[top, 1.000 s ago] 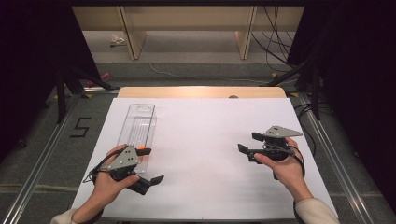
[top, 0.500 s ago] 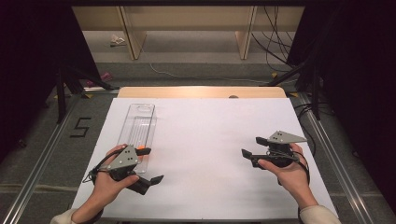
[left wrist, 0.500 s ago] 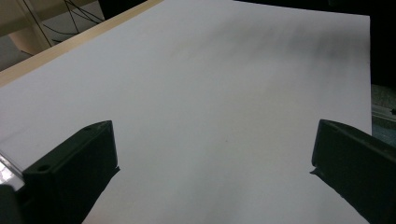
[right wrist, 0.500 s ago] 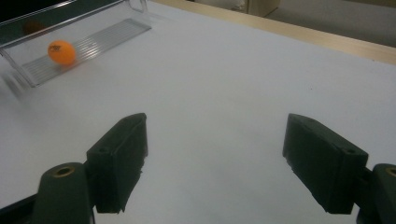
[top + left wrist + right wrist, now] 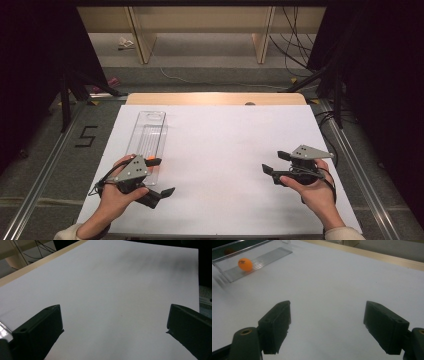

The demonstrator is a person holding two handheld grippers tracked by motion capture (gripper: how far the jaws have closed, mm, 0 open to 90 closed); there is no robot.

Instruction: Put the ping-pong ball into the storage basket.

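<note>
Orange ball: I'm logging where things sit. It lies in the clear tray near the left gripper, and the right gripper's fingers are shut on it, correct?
Not quite. The orange ball lies in the clear tray, but the right gripper is open and empty over the white table, as the right gripper view shows.

Bright, evenly lit white tabletop (image 5: pixel 220 150) — dark surroundings, soft focus, slight blur.

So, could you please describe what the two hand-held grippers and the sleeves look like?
Each hand-held gripper, left and right, has two blocky black jaws, a grey three-cornered plate on top and a thin black cable trailing behind. Light cuffs show at both wrists.
</note>
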